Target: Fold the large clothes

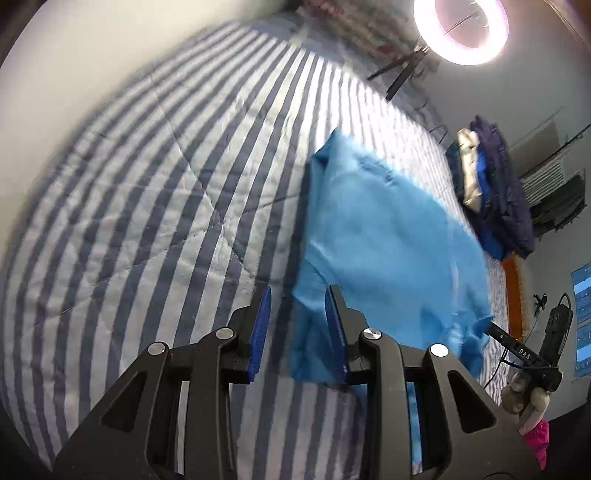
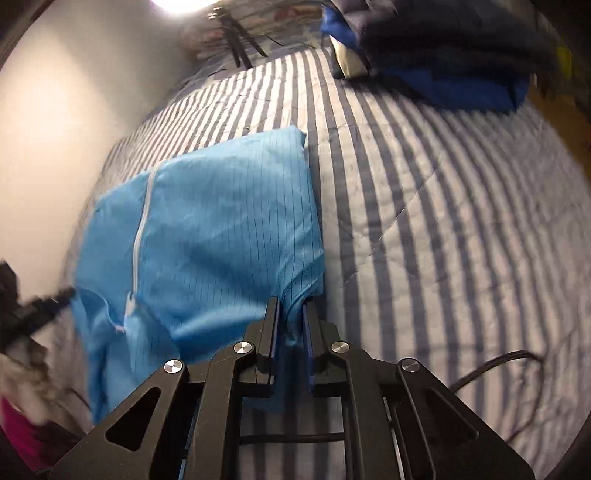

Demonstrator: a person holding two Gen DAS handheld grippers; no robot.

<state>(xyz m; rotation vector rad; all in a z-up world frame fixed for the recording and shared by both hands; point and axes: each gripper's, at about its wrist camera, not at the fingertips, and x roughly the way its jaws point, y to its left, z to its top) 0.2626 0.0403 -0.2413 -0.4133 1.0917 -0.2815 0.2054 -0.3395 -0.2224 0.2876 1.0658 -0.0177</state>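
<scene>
Blue pinstriped garment (image 2: 221, 229), folded, zippered

Bedroom at home — striped quilt (image 1: 147, 184) on bed, clothes pile (image 1: 495, 184), ring light (image 1: 461, 29).

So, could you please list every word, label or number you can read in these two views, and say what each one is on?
"DAS": white letters on the black body of the right gripper, seen in the left wrist view.
Blue panels on the wall at the right edge: too small and blurred to read.
Light blue zippered garment, blue-and-white striped quilt, dark folded clothes pile: no text visible.
</scene>
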